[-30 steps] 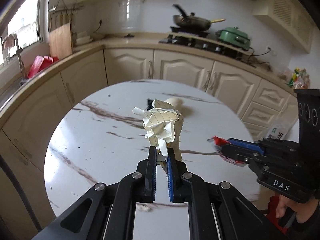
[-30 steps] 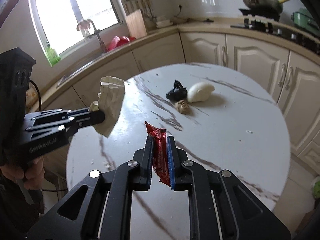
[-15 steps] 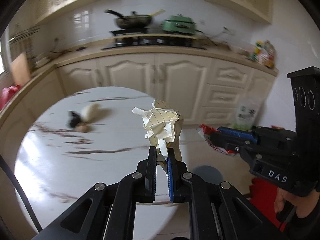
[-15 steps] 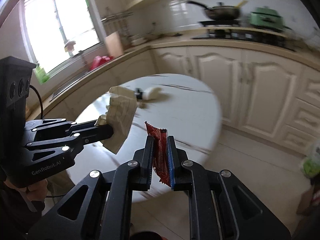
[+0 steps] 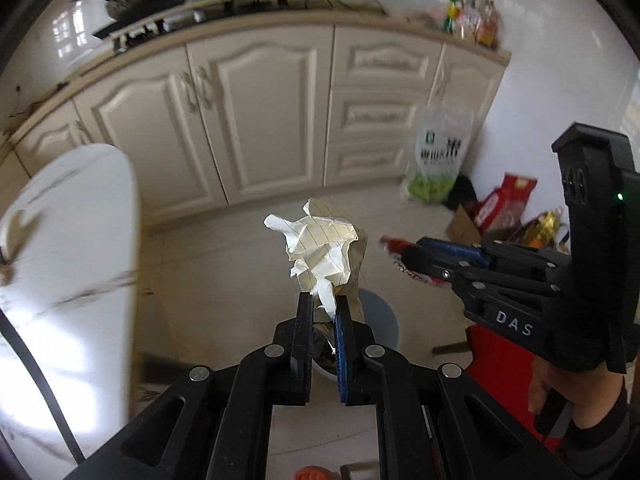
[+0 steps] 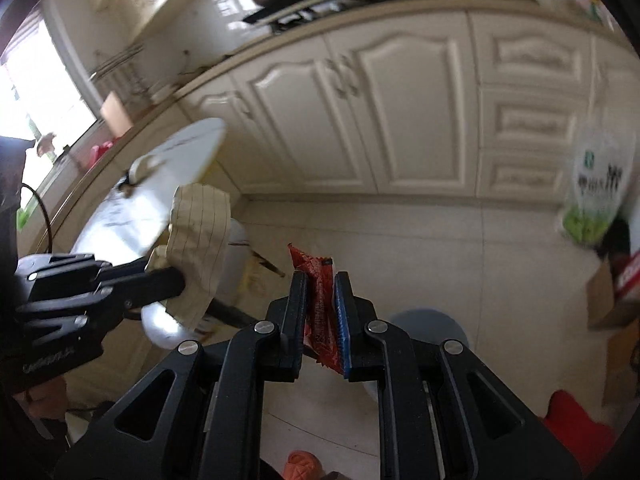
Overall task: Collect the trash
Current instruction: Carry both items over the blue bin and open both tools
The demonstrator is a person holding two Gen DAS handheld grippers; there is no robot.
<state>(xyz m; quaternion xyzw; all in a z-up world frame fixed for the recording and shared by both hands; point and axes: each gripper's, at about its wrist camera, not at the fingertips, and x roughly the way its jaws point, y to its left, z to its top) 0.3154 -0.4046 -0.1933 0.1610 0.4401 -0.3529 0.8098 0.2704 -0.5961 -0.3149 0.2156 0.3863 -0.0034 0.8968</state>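
Two hand-held grippers are loaded: my left hand-held gripper (image 5: 322,308) clamps crumpled paper (image 5: 324,246), my right hand-held gripper (image 6: 320,292) clamps a red wrapper (image 6: 318,304). I should center each over the grey bin (image 5: 380,320) at 6 o'clock before releasing.

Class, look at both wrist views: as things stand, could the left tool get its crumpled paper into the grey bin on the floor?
Probably yes. The left tool is shut on the crumpled paper, and the grey bin sits on the floor just beyond its tips, with nothing visible between. The bin's opening is mostly hidden, though.
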